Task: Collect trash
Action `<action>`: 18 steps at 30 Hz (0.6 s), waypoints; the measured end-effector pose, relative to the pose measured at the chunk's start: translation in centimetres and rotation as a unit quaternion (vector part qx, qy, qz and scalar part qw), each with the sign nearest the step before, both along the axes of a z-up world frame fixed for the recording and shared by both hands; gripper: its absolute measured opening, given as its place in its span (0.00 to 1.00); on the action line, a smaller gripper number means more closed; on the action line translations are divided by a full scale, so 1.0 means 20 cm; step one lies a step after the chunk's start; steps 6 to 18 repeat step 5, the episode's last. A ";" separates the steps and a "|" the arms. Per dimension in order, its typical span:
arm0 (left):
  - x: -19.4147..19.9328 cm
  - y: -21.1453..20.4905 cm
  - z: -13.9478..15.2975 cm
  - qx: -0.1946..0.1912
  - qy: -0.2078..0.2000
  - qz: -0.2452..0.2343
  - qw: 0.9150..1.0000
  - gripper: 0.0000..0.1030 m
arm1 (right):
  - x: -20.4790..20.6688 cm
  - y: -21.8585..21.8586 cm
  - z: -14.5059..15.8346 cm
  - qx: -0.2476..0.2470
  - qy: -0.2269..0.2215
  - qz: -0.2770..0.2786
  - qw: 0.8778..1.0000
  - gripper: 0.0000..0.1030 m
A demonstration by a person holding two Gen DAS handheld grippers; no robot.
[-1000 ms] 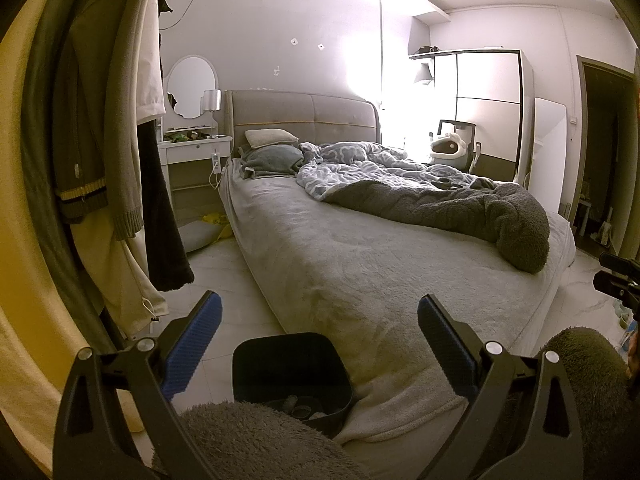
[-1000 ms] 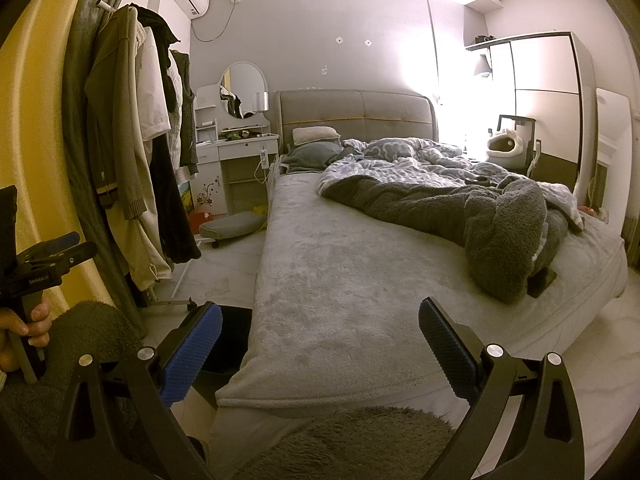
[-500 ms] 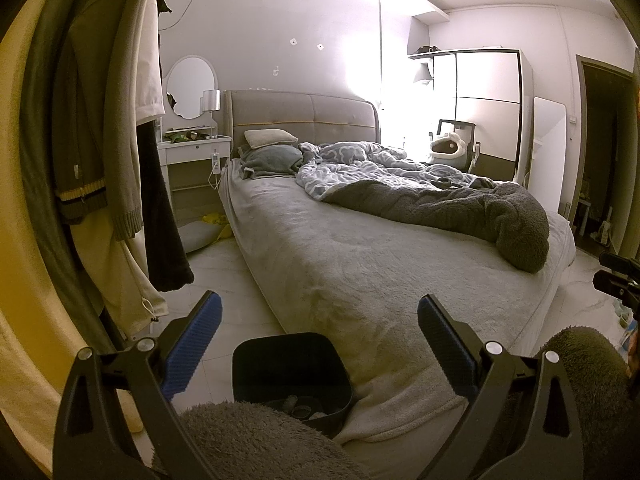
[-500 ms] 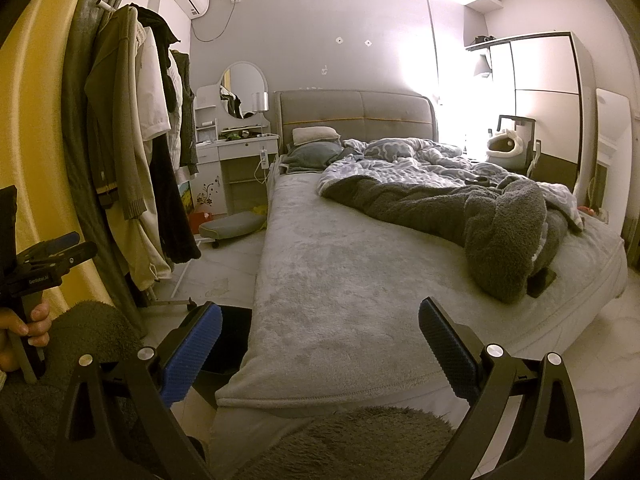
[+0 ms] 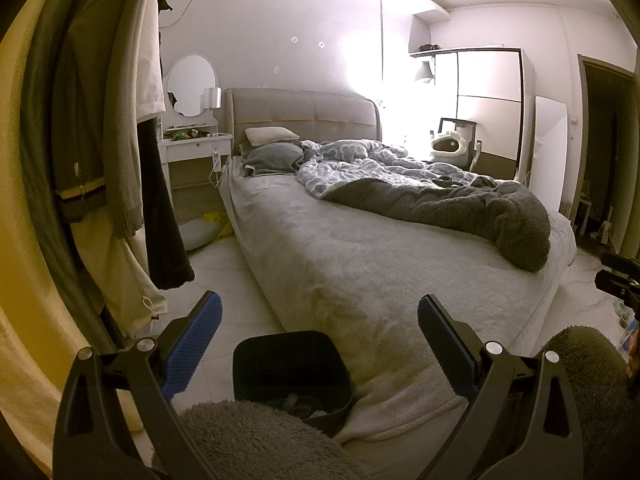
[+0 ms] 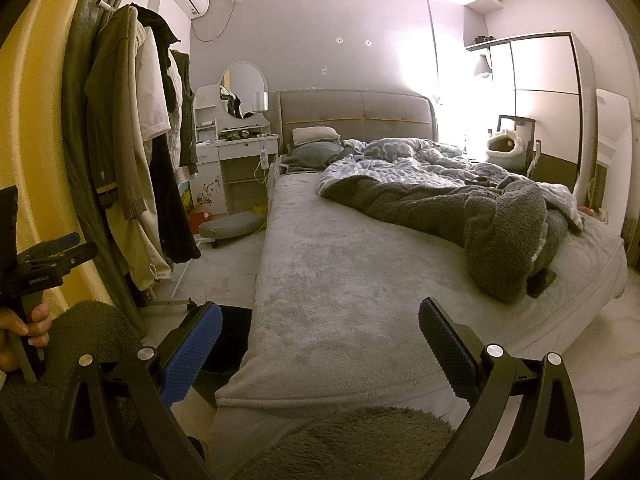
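Note:
A black trash bin stands on the floor at the foot corner of the bed, with some crumpled scraps inside. My left gripper is open and empty, held above and just behind the bin. My right gripper is open and empty over the foot of the bed; the bin shows partly behind its left finger. The left gripper also shows in the right wrist view, held in a hand. A small dark object lies on the duvet; I cannot tell what it is.
A bed with a grey blanket fills the middle. Clothes on a rack hang at left. A dressing table and floor cushion stand beyond. A wardrobe stands at the right. Fuzzy sleeves cover the bottom edges.

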State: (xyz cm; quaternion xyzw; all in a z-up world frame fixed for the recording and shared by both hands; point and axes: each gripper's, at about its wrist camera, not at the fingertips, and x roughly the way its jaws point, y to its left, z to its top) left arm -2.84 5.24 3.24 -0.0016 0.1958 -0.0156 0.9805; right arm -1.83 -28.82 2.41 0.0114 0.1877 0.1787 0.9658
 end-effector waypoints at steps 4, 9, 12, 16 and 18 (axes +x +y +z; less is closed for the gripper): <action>-0.01 -0.02 -0.01 0.000 0.001 0.001 1.000 0.97 | 0.00 0.00 0.00 0.001 0.000 0.000 1.000 0.97; -0.01 -0.01 -0.01 0.001 0.001 0.000 1.000 0.97 | 0.00 0.00 0.00 0.001 0.000 0.000 1.000 0.97; -0.01 -0.01 -0.01 0.001 0.001 0.000 1.000 0.97 | 0.00 0.00 0.00 0.001 0.000 0.000 1.000 0.97; -0.01 -0.01 -0.01 0.001 0.001 0.000 1.000 0.97 | 0.00 0.00 0.00 0.001 0.000 0.000 1.000 0.97; -0.01 -0.01 -0.01 0.001 0.001 0.000 1.000 0.97 | 0.00 0.00 0.00 0.001 0.000 0.000 1.000 0.97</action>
